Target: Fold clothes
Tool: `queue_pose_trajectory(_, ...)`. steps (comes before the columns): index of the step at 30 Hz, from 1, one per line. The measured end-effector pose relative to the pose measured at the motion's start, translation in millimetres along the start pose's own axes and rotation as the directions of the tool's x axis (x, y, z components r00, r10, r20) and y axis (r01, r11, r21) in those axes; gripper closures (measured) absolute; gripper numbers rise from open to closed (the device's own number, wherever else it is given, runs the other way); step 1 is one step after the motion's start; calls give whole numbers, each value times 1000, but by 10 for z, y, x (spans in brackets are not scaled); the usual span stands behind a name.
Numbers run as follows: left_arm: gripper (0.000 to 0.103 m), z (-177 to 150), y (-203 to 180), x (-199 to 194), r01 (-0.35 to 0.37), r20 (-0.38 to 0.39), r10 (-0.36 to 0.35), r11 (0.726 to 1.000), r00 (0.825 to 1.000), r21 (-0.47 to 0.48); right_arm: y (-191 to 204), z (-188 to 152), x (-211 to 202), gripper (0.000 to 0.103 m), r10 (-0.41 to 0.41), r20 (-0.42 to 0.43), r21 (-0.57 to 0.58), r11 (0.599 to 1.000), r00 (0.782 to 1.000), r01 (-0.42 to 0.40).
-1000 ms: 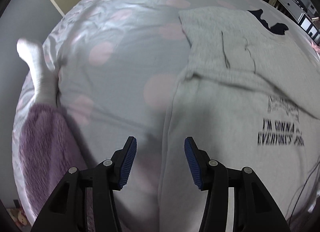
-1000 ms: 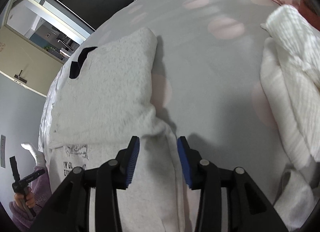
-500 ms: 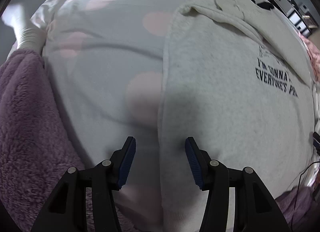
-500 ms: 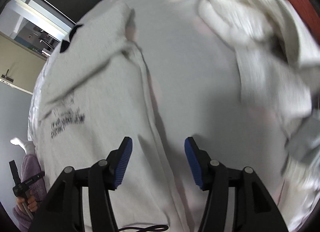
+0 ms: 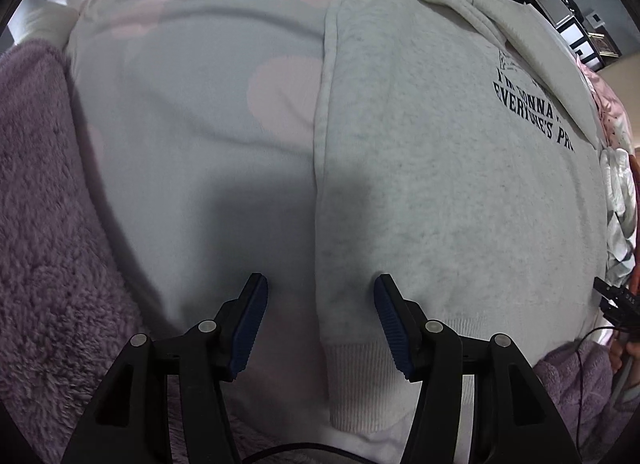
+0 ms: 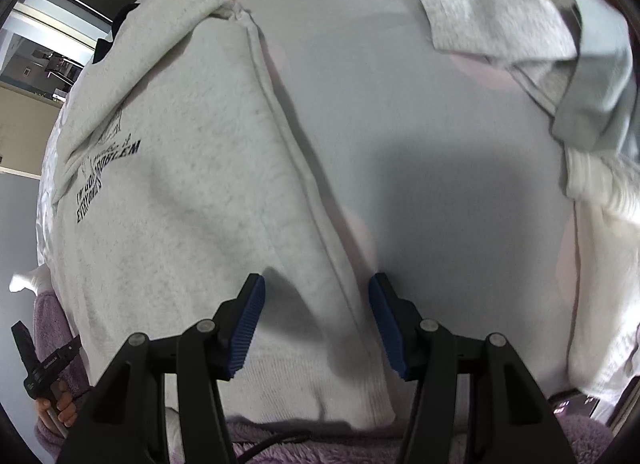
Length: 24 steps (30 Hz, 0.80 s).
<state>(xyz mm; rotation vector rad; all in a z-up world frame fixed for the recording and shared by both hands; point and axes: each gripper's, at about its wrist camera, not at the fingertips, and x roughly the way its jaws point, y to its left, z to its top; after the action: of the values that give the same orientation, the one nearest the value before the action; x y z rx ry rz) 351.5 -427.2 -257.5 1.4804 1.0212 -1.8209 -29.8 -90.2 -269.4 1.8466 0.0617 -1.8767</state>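
Observation:
A light grey sweatshirt (image 5: pixel 440 167) with dark printed lettering lies flat on the bed, its sleeves folded in across the chest; it also shows in the right wrist view (image 6: pixel 192 199). My left gripper (image 5: pixel 320 324) is open and straddles the sweatshirt's left side edge just above the ribbed hem (image 5: pixel 360 384). My right gripper (image 6: pixel 316 324) is open and straddles the right side edge near the hem (image 6: pixel 312 388). Neither holds cloth.
The bed sheet (image 5: pixel 192 111) is pale grey with pink dots. A pile of white and grey clothes (image 6: pixel 540 43) lies to the right. A purple fleece (image 5: pixel 44 223) covers the near edge. A dresser (image 5: pixel 568 23) stands at the far right.
Both grippers have moved back from the sleeve folds down to the sweatshirt's bottom corners. The right gripper has opened wider. The sleeves stay folded in.

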Motion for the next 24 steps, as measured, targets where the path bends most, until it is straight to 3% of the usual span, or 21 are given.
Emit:
queue_pose_trajectory(3,46,-52,-71,-19,26,-4,-26,999,1000,29,-13,-92,-9,51,13,-29,4,1000,1000,-13)
queue_pose_trajectory(5,58,-97,-123,-33,49,-4,-48,997,999,52,-19,-144,-32,68,3,-33,6,1000,999,-3)
queue_pose_trajectory(6,68,-118,-151,-44,61,-2,-61,996,998,62,-34,-168,-55,82,3,-27,14,1000,1000,-3)
queue_pose_trajectory(7,74,-137,-185,-71,58,12,-59,995,998,77,-48,-192,-80,85,5,-20,21,1000,1000,-4)
queue_pose_trajectory(11,87,-210,-316,-275,50,105,-62,991,993,121,-39,-281,-245,90,38,33,21,999,999,-39)
queue_pose_trajectory(15,90,-150,45,-557,143,193,-154,987,969,71,-97,-374,-551,91,43,134,46,998,990,-49)
queue_pose_trajectory(17,90,-99,223,-575,147,188,-155,988,970,54,-84,-397,-580,92,18,131,25,999,991,-22)
queue_pose_trajectory(20,92,-93,200,-435,11,146,-20,998,989,62,-52,-358,-473,92,-11,68,-8,1000,998,12)
queue_pose_trajectory(21,101,-91,172,-385,-42,132,33,997,991,67,-41,-356,-458,92,-31,55,-16,999,998,32)
queue_pose_trajectory(22,101,-85,166,-320,-134,123,125,988,985,71,-30,-353,-442,92,-51,43,-25,998,998,52)
queue_pose_trajectory(24,101,-35,192,-207,-164,82,159,985,984,52,-21,-344,-419,87,-86,21,-36,996,996,87)
